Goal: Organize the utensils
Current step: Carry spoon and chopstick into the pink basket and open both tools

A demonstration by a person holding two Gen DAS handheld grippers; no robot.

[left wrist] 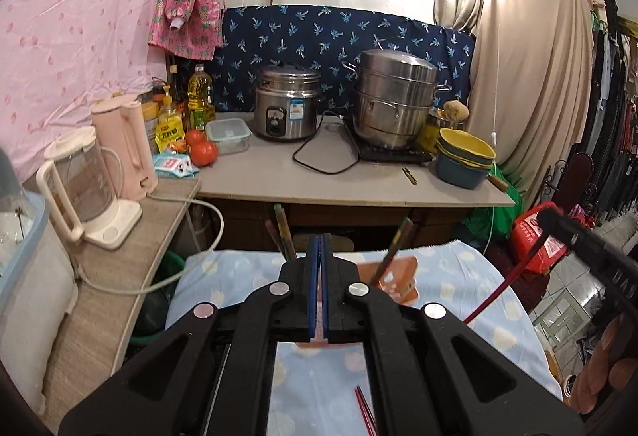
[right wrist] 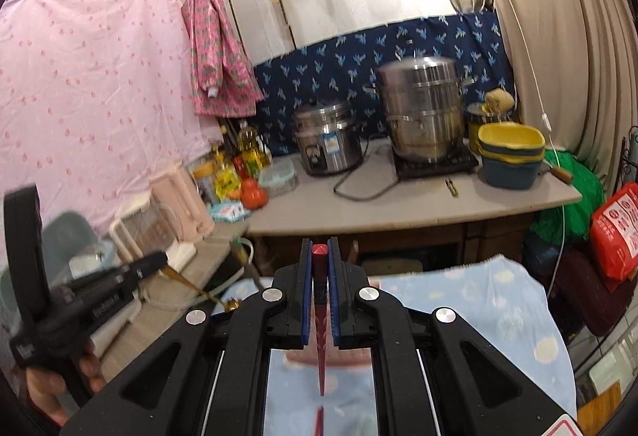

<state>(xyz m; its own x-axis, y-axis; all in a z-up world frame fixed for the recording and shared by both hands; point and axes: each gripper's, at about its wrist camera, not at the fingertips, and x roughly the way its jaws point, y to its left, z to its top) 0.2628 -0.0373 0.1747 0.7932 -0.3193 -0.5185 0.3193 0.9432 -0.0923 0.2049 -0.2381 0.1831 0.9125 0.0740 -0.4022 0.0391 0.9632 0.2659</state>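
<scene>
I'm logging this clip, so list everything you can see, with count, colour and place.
Red chopstick: one, red, clamped in right gripper.
Chopsticks: red, lying on the blue cloth.
Utensil holder: one, orange-pink, chopsticks standing in it.
Rice cooker: one, steel, on counter.
Steamer pot: one, steel, right of cooker.
Bowls: stacked, yellow and blue, counter's right end.
Tomatoes: two, red, counter's left.
Kettle: one, pink, side shelf.
Left gripper: shut on a gold-ended utensil.
Right gripper: shut.

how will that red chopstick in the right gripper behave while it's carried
The red chopstick looks thin, stiff and light, so it probably won't sag. The right gripper pinches it near one end, so it may pivot. Its glossy surface could slip.
</scene>
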